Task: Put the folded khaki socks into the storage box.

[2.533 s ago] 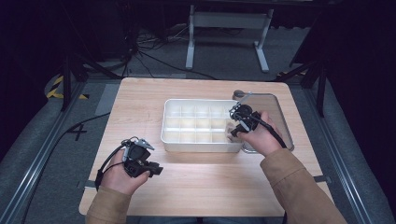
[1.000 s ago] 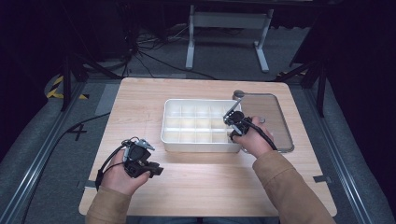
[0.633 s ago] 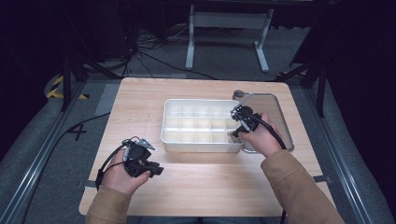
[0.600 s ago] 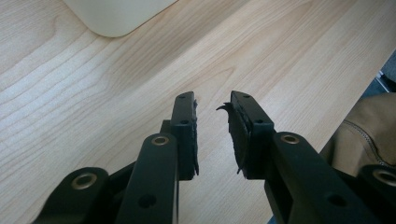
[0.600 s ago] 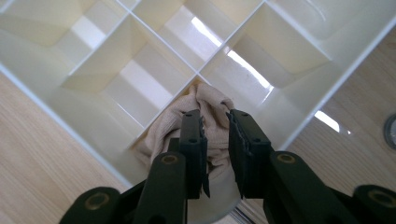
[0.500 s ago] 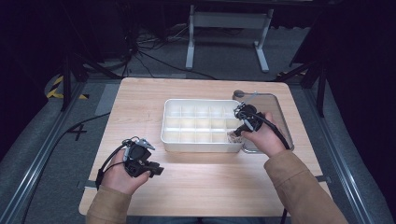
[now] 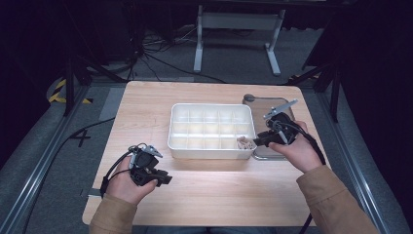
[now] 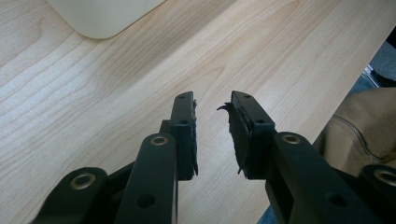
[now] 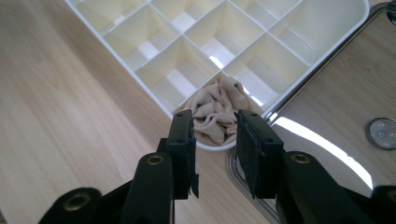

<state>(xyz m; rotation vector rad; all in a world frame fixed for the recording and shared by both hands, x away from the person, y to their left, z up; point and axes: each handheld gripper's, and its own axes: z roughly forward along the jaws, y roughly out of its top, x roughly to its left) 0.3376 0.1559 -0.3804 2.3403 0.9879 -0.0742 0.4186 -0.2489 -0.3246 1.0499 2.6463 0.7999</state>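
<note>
Already released, the crumpled beige cloth is seen in the divided tray's corner compartment, just ahead of the right gripper, whose empty jaws have just been opening; the left gripper is held half-open, empty, well apart.

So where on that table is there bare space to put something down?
The wooden table is bare left of the white compartmented plastic box and along its near edge between the sleeves. It is crowded at the right: the clear flat lid, the right claw and the beige crumpled cloth in the box's corner.
</note>
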